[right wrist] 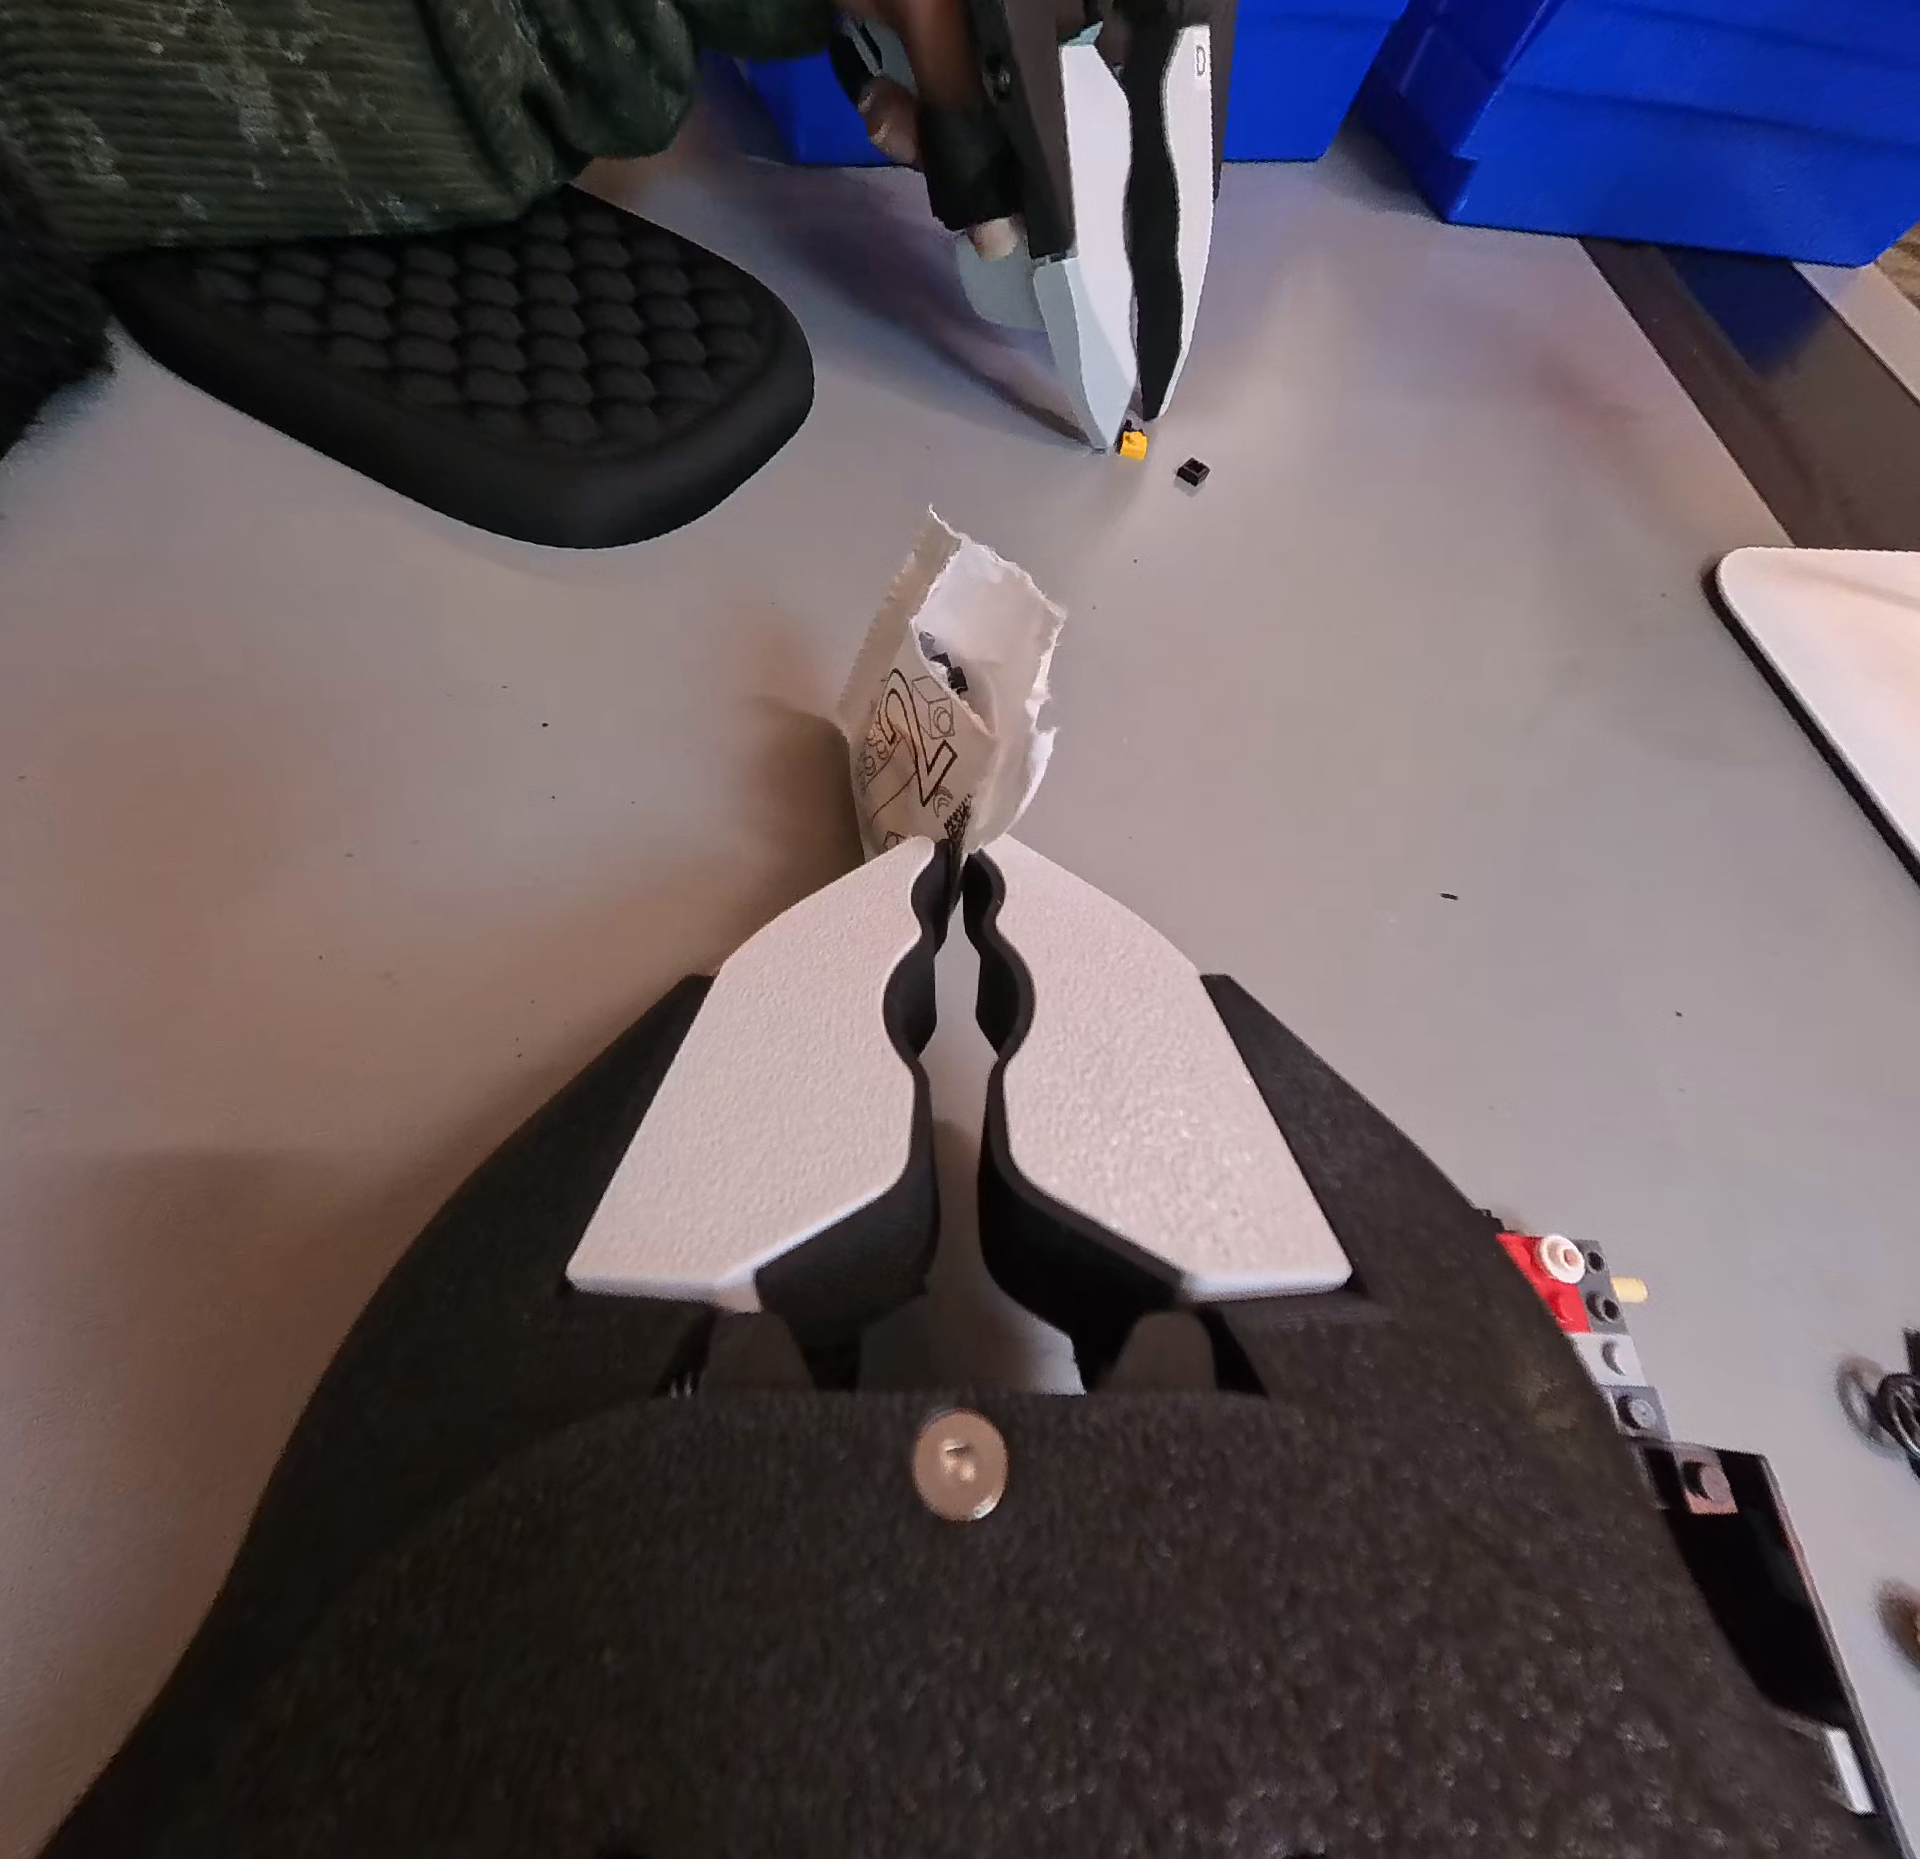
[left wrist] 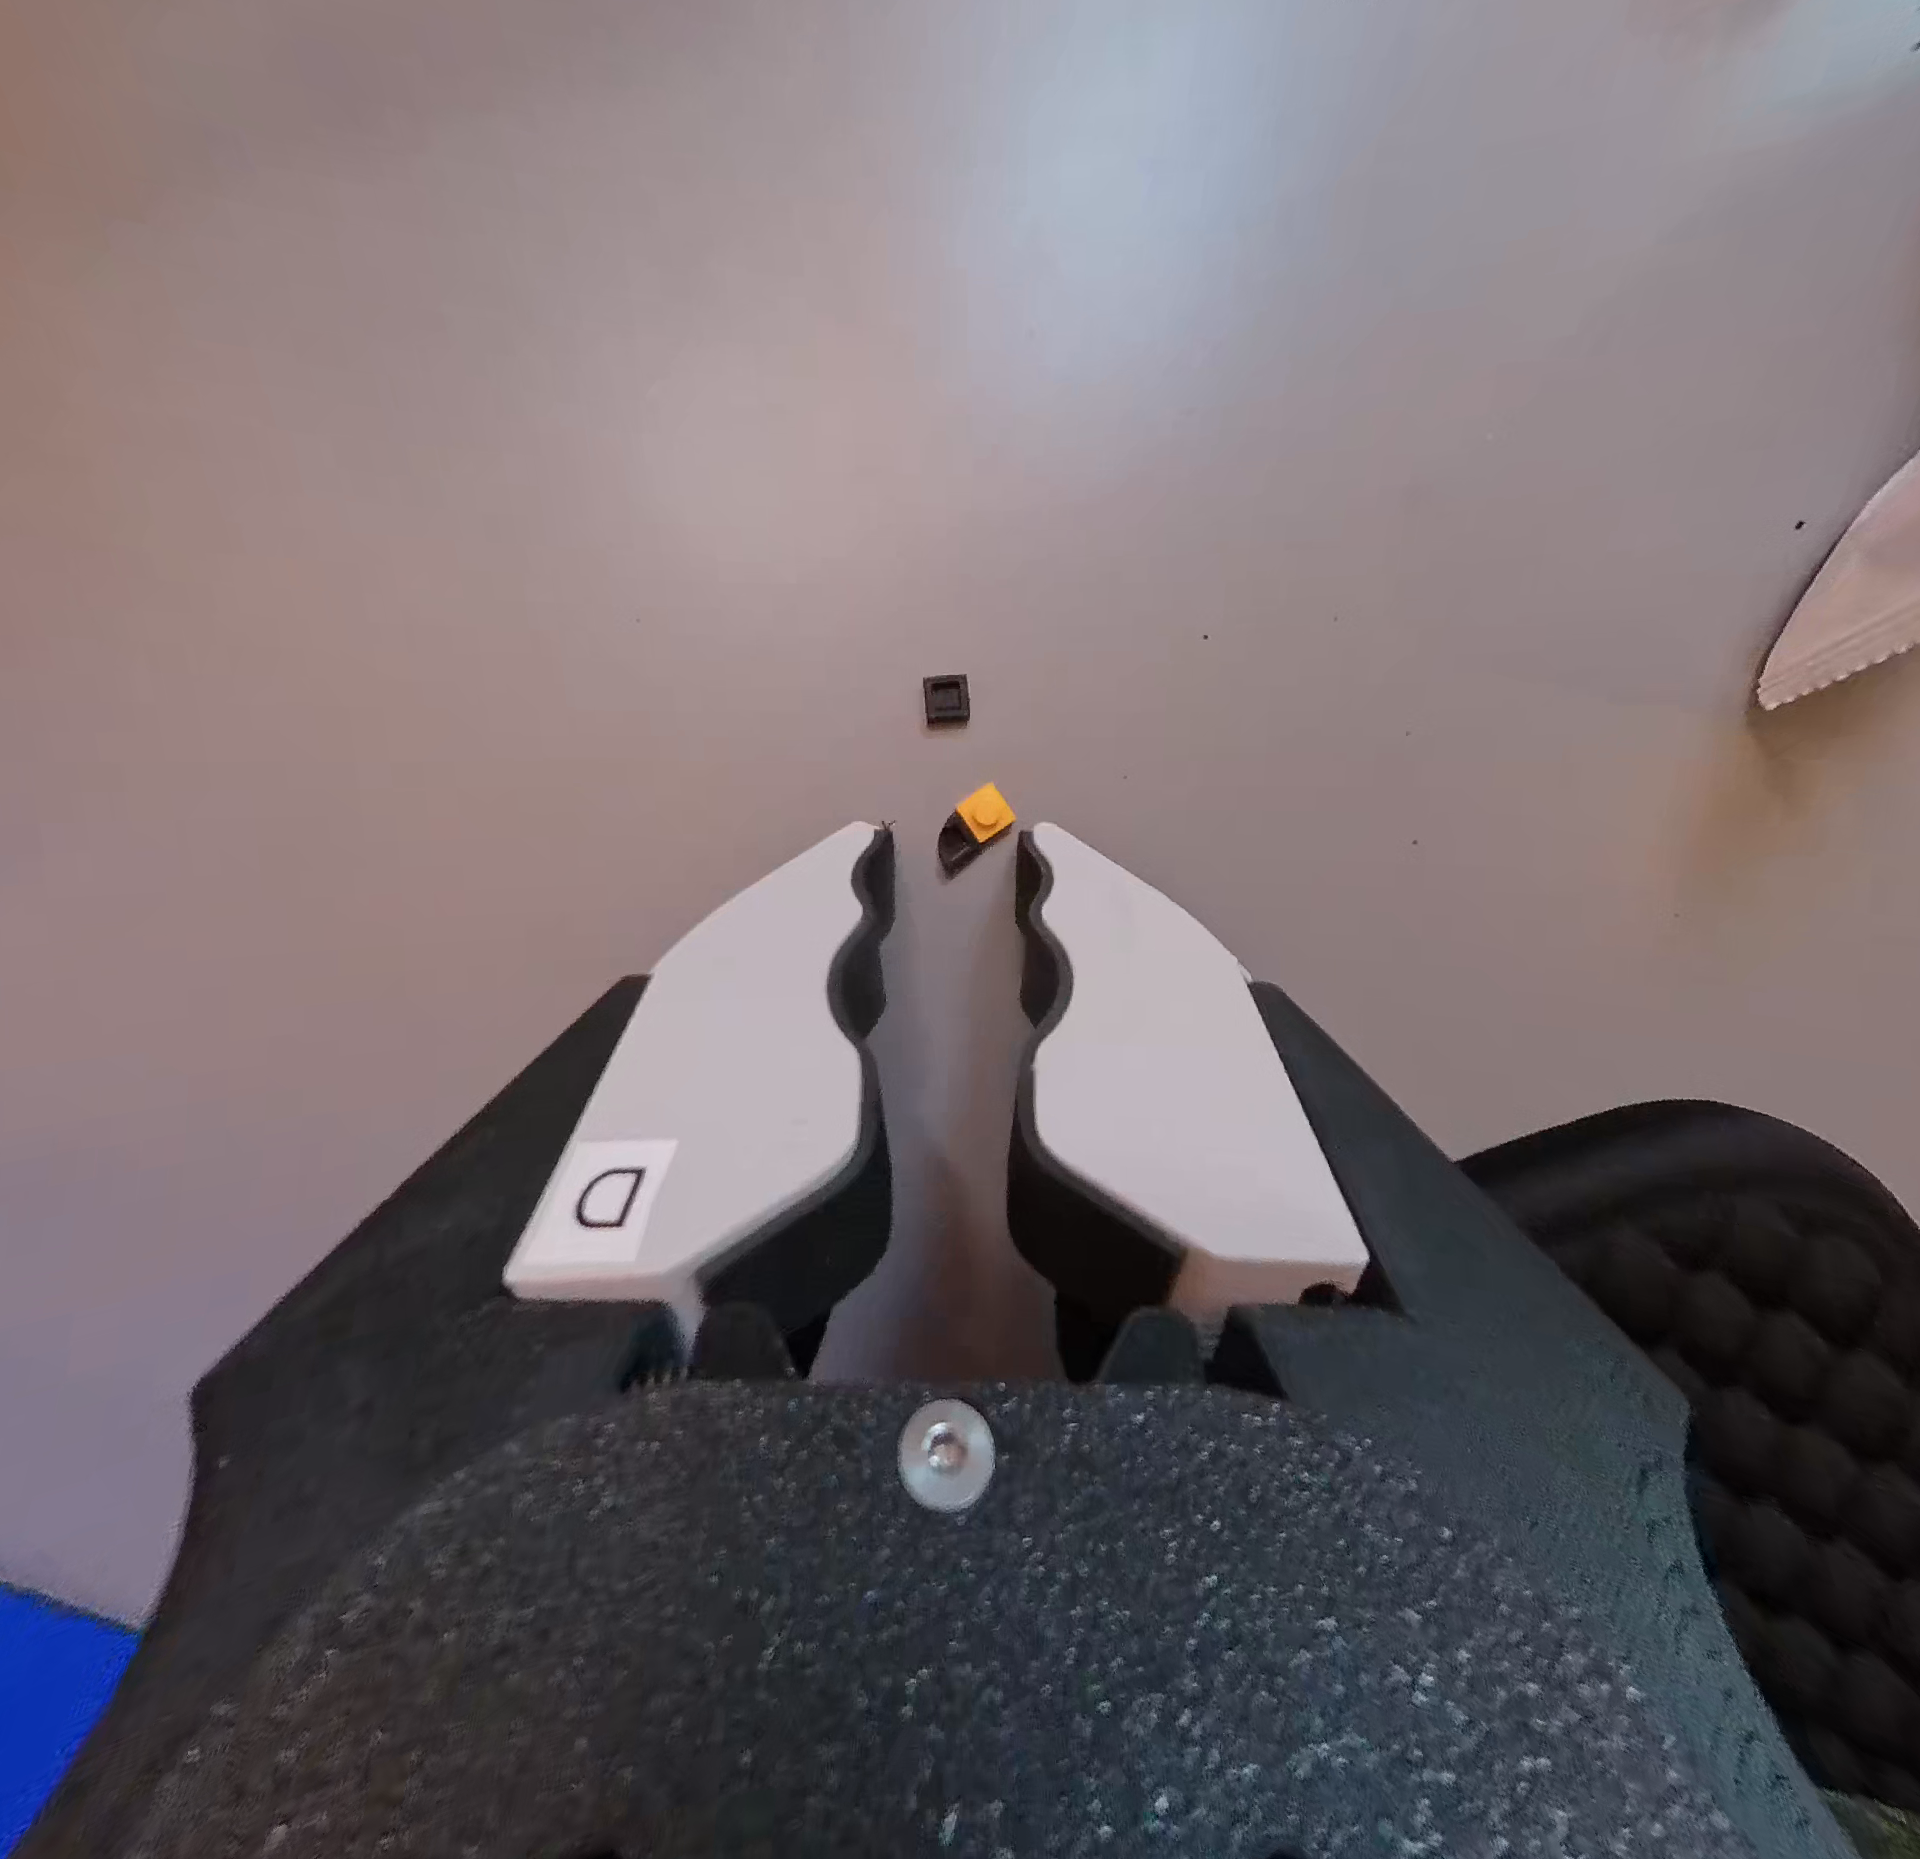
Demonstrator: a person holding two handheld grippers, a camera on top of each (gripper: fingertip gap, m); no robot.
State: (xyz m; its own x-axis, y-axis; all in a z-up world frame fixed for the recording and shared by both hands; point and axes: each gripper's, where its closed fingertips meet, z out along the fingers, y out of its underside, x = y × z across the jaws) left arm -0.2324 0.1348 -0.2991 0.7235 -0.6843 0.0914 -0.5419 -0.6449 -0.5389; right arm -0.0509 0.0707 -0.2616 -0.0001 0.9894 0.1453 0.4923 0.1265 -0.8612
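**White paper bag pinched on the right, orange stud piece between spread fingers on the left**

White and torn along its top edge, a small printed paper bag [right wrist: 951, 697] stands up from the right gripper [right wrist: 958, 853], whose black pads are pressed together on the bag's lower corner. The bag's mouth gapes at 12 o'clock from the fingertips, and a few dark bits show inside it.

The left gripper [left wrist: 954, 843] points down at the grey table [left wrist: 520, 459] with its jaws spread. A tiny orange piece with a stud [left wrist: 985, 810], stacked on a black curved piece [left wrist: 954, 851], lies on the table just past the fingertips, nearer the right-hand pad; there is a gap on both sides and neither pad presses on it. A small black square piece [left wrist: 944, 700] lies alone at 12 o'clock beyond it.

In the right wrist view the left gripper stands at 1 o'clock, tips down beside the orange piece, held by a hand [right wrist: 894, 33] in a dark green sleeve [right wrist: 312, 74]. A black textured pad [right wrist: 499, 375] lies at 10 o'clock, blue bins [right wrist: 1662, 95] at 1 to 2 o'clock, a white board [right wrist: 1839, 646] at 3 o'clock, and a red and grey brick assembly [right wrist: 1569, 1290] at 4 o'clock.
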